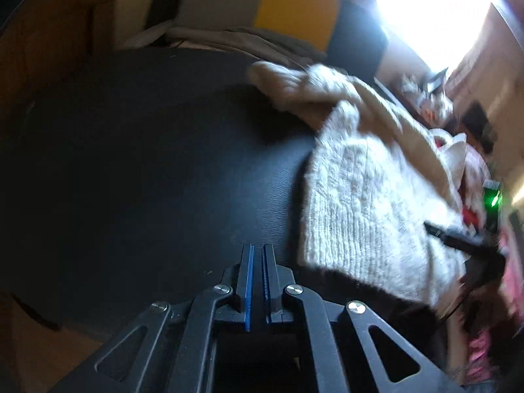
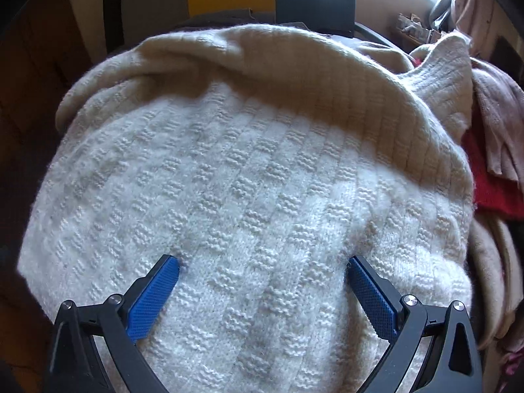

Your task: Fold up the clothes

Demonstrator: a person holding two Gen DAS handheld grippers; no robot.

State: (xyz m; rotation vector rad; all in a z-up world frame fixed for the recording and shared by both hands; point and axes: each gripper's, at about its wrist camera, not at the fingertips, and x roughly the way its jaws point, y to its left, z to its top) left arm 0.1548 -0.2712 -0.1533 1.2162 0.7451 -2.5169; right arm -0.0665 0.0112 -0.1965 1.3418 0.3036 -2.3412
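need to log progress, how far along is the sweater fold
Partly done: the cream knit sweater lies on the dark table with one layer already folded over along its far edge. In hand: nothing gripped; the right gripper is open above the knit, the left gripper is shut over bare table. Left: further folds, plus the pile of clothes to the right.

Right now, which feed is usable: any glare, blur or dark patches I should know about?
Left wrist view: window blown out, sweater motion-blurred, table dark, edges bent by fisheye. Right wrist view: sharp and evenly lit on the sweater, knit clear, only the corners dark.
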